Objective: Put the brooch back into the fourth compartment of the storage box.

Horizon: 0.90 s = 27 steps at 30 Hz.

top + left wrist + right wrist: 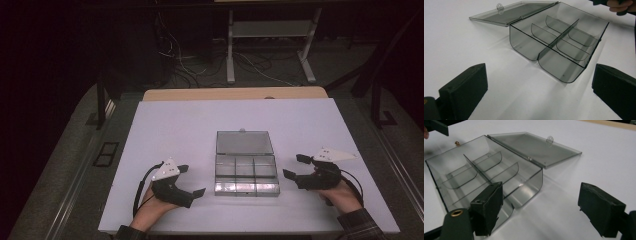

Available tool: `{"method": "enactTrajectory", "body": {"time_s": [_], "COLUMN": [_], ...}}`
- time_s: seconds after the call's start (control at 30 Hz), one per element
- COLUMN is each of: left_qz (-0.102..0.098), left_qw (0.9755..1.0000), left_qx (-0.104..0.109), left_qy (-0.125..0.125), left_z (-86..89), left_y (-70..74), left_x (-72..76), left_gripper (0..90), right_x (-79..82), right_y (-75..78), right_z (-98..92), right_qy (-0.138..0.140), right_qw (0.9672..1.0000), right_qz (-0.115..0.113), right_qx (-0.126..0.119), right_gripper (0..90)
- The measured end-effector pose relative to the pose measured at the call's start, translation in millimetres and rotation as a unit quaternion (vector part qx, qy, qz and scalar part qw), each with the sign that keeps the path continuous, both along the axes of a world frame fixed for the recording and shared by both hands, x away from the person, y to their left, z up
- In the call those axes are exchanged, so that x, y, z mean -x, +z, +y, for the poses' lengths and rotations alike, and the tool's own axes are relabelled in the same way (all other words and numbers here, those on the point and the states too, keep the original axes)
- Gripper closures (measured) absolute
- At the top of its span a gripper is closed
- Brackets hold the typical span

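Centred on the white table point(165, 125): a clear smoky plastic box point(246, 175), split into small compartments by dividers, all of them bare. Lid point(244, 142) swung fully back, lying flat on the table beyond the box, small latch tab at its far edge. Beyond the white top, a strip of wooden edge point(235, 93), then dark floor with loose cables point(195, 65) and the legs of a grey metal stand point(270, 45). Nothing between either gripper and the box; bare table on both sides.

Left gripper point(192, 181) just beside the box's near left corner, apart from it, held low over the table by a hand coming up from the bottom edge, pointing right and a little forward toward the box. Jaws spread wide, nothing between them; seen from the left gripper view, box point(559, 47) ahead between the two black pads, untouched.

Right gripper point(295, 167) just off the box's right side, level with its middle, held by a hand in a plaid sleeve point(361, 225), pointing left at the box. Jaws well apart, gripping nothing; in the right gripper view, one pad overlapping the box's near corner point(506, 202), contact impossible to tell, other pad over bare table.
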<state>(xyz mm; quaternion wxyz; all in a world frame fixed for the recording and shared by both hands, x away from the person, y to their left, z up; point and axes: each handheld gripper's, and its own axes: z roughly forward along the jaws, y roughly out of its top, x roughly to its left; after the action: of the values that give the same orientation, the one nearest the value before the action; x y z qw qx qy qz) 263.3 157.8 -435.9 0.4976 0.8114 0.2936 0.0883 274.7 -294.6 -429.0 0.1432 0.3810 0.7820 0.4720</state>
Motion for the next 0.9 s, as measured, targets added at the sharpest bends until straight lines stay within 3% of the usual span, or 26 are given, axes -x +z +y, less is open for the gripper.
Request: {"method": "enactTrajectory", "body": {"time_s": [0.23,0.47,0.7,0.9], "left_qz": [-0.003,-0.007,-0.015,-0.020], "left_qw": [1.0000,0.9999,0.9996,0.9991], "left_qx": [0.002,0.000,-0.001,0.001], "left_qy": [0.006,0.010,0.022,0.037], "left_z": [1.4,4.5,12.3,21.7], "left_y": [0.6,0.8,3.4,6.6], "left_x": [-0.8,-3.2,-8.9,-15.8], "left_gripper": [0.0,0.0,0.0,5.1], "right_x": [17.4,31.3,33.4,33.5], "right_y": [-9.7,-13.7,-13.8,-13.4], "right_z": [-3.3,-3.8,-5.4,-5.9], "right_qy": [-0.014,-0.009,-0.005,-0.004], "right_qw": [0.9999,0.9999,0.9999,0.9999], "right_qz": [0.000,-0.003,-0.005,-0.008], "right_qx": [-0.008,-0.007,-0.012,-0.013], "right_gripper": [19.5,19.4,19.4,19.4]}}
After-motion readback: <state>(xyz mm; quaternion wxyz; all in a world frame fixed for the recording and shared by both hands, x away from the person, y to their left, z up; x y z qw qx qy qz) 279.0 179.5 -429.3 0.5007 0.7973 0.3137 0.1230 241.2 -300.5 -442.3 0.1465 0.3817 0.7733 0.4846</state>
